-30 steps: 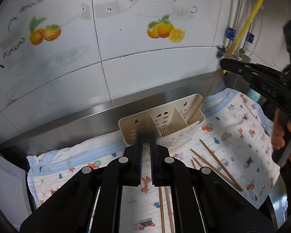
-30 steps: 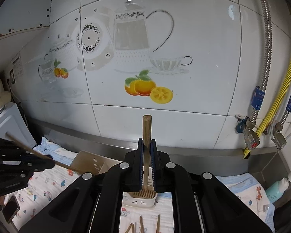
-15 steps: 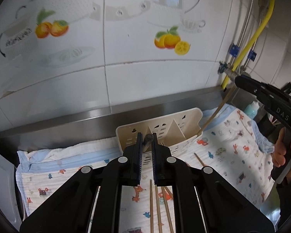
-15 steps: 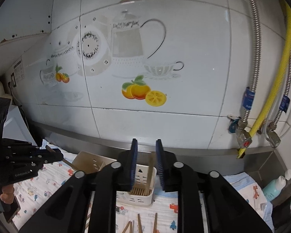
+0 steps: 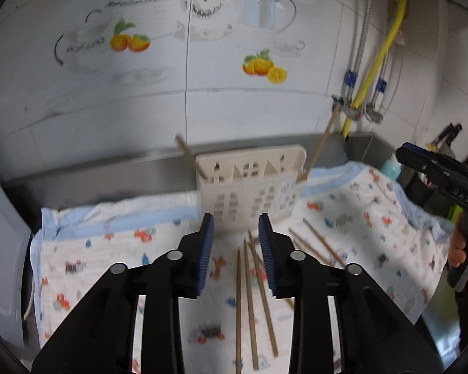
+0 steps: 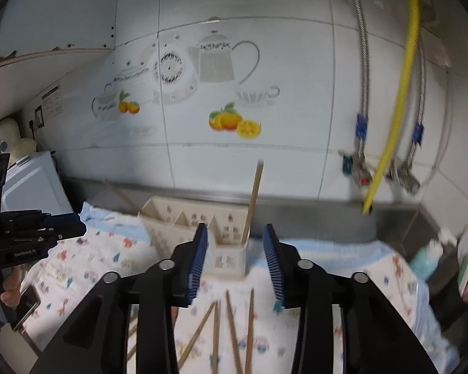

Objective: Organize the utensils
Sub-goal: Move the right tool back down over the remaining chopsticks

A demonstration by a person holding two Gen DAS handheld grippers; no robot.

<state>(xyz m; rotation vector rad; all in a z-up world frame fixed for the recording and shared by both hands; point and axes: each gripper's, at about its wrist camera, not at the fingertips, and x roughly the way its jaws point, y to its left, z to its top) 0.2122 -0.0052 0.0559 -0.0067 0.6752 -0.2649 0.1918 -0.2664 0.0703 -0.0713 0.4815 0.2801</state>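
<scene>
A cream plastic utensil holder [image 5: 249, 187] [image 6: 196, 233] stands on a patterned cloth [image 5: 93, 265] against the steel backsplash. One wooden chopstick [image 5: 188, 159] leans out of its left end and another [image 5: 321, 143] [image 6: 252, 199] out of its right end. Several loose chopsticks [image 5: 249, 296] [image 6: 231, 327] lie on the cloth in front of the holder. My left gripper [image 5: 236, 233] is open and empty, above the loose chopsticks. My right gripper [image 6: 235, 249] is open and empty, just in front of the holder's right end; it also shows in the left wrist view [image 5: 436, 174].
A tiled wall with teapot and orange decals [image 6: 234, 121] rises behind. A yellow hose [image 6: 399, 93] and steel pipes hang at the right. A teal bottle [image 6: 424, 258] stands at the cloth's right end. A white appliance [image 6: 31, 184] stands left.
Both grippers have opened and let go of their chopsticks, which now stand in the holder's two ends. Both grippers have pulled back from the holder.
</scene>
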